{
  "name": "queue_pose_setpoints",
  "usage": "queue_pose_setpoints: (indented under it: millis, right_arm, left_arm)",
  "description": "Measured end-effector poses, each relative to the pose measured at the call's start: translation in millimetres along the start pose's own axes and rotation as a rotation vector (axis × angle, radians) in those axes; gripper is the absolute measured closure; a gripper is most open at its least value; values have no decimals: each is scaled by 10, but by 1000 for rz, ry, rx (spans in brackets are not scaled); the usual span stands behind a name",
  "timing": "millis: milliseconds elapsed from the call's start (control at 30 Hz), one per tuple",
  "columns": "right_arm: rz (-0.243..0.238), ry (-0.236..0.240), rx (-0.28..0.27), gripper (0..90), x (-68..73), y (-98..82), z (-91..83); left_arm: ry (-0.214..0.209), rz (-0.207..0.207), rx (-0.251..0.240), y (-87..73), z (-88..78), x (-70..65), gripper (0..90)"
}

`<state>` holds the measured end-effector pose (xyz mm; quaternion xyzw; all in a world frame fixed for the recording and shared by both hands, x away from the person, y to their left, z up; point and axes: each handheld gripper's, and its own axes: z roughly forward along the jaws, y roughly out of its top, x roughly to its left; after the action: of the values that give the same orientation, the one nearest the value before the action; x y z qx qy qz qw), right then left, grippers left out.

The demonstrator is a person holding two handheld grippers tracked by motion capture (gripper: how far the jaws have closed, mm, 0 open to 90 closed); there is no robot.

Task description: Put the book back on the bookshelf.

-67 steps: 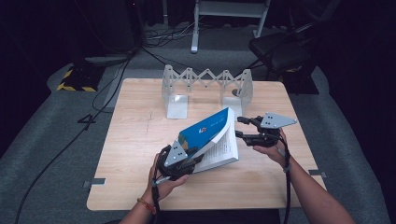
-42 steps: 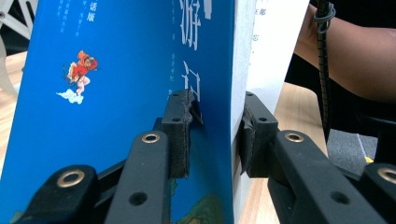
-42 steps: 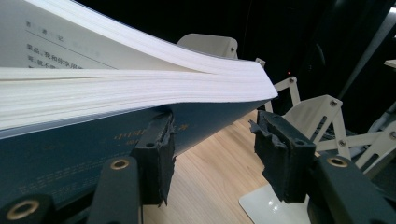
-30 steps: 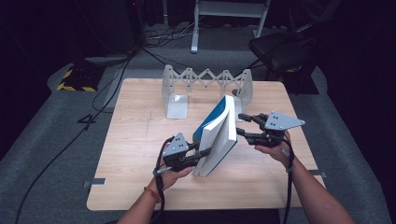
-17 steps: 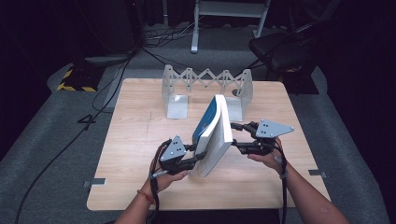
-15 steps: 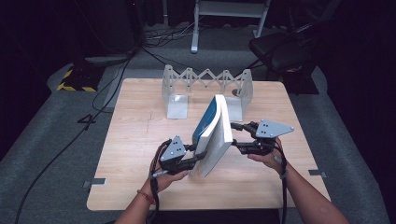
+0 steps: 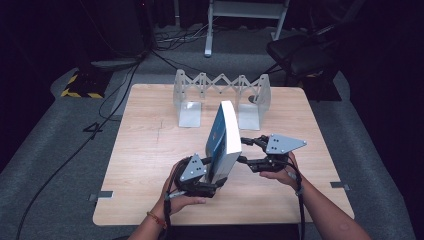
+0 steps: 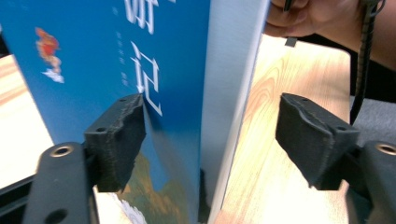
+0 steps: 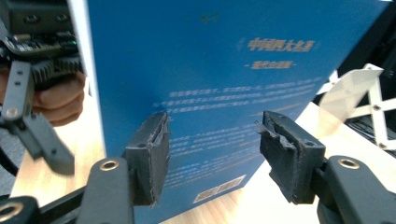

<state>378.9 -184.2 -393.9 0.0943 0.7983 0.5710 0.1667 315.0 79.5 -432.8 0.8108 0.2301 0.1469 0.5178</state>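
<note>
Now we steady a blue book (image 7: 223,140) upright on the table (image 7: 150,150).
Our left gripper (image 8: 210,140) has just been opening, the book's edge between its apart jaws; our right gripper (image 9: 212,154) stands apart, seemingly against the back cover.

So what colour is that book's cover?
Blue, with pale lettering; the book shows it best in the right gripper view.

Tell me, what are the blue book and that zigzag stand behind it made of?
The blue book looks like paper pages inside a smooth, slightly shiny card cover: the page block shows plain white beside the printed blue. The zigzag stand looks like thin painted or bare metal, pale grey with flat crossed strips and bent end plates. It could be hard plastic; the pictures leave that open.
</note>
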Motion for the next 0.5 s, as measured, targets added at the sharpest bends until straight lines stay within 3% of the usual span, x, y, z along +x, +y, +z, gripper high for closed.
queue_pose_setpoints:
  millis: [100,267,333,500]
  right_arm:
    - [-3,7,2,425,30,8,40]
    - [4,11,0,412,57,14,106]
    - [5,-11,5,401,86,8,147]
    - [17,-34,8,395,125,-25,239]
  left_arm:
    - [32,-4,5,-7,45,-41,159]
    - [133,-46,-17,-49,139,-59,149]
    - [169,-62,-28,-57,170,-62,147]
    - [317,-91,-66,-107,263,-155,176]
